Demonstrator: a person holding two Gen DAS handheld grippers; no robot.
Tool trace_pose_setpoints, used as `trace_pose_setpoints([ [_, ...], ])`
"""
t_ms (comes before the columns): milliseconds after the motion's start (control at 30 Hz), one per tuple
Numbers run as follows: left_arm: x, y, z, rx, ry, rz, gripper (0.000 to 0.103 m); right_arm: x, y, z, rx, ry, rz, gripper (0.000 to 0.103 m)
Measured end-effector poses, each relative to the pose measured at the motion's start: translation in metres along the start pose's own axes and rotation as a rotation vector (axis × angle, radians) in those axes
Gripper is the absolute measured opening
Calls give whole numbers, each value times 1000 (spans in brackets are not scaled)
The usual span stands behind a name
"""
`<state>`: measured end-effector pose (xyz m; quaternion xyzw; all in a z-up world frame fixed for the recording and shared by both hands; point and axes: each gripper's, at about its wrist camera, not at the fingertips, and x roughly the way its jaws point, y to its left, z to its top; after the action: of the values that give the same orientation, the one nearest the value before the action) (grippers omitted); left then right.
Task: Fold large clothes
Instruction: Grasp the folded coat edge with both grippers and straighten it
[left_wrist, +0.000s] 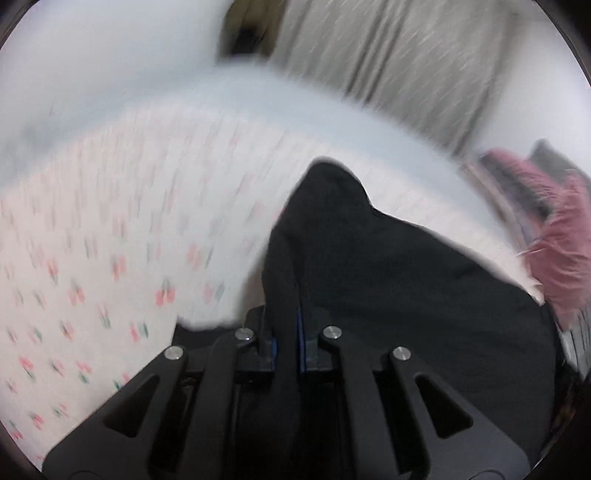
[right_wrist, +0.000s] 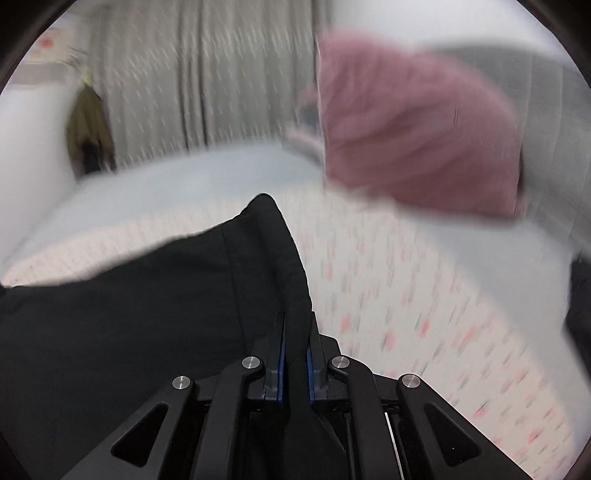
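A black garment (left_wrist: 388, 273) is held up over a bed with a white sheet printed with small pink flowers (left_wrist: 110, 229). My left gripper (left_wrist: 286, 325) is shut on a fold of the black garment, which drapes away to the right. In the right wrist view my right gripper (right_wrist: 295, 332) is shut on a thick rolled edge of the same black garment (right_wrist: 147, 314), which spreads to the left. The fingertips of both grippers are hidden by cloth. Both views are blurred by motion.
A fluffy pink garment (right_wrist: 417, 136) lies on a pile of clothes at the head of the bed; it also shows in the left wrist view (left_wrist: 557, 240). Grey curtains (right_wrist: 207, 81) hang behind the bed. An olive coat (right_wrist: 88, 129) hangs by the wall.
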<state>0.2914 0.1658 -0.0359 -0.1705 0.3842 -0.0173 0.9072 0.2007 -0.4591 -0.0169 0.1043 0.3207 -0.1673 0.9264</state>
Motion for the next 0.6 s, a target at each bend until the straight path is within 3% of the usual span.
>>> trace_pose_setpoints([
  [67,3,8,4,-48,18,7,18,19,-14,-7,75,82,32,13],
  [133,-11,4,8,-17,-20,80,30,7,-31,0,142,54,21,20],
  [200,-29,-2,5,15,-57,131,32,-9,-43,4,166,14,-38,37],
  [267,-48,-13,-1,45,-85,101,42,-26,-45,6,183,-14,-61,37],
  [333,-67,-33,-17,78,-130,26,68,-37,-37,6,171,-23,-10,38],
  [367,-71,-39,-22,98,-143,-1,71,-43,-20,4,135,-28,30,42],
  [400,-72,-50,-30,132,-148,-34,74,-44,-6,3,96,-30,69,57],
  [467,-57,-61,-40,190,-89,-23,74,-39,21,-6,21,-16,145,71],
  [533,-32,-47,-48,193,2,91,74,-21,28,-19,-3,31,162,71],
  [600,-43,-35,-51,157,-28,65,74,-1,10,-29,50,87,160,70],
])
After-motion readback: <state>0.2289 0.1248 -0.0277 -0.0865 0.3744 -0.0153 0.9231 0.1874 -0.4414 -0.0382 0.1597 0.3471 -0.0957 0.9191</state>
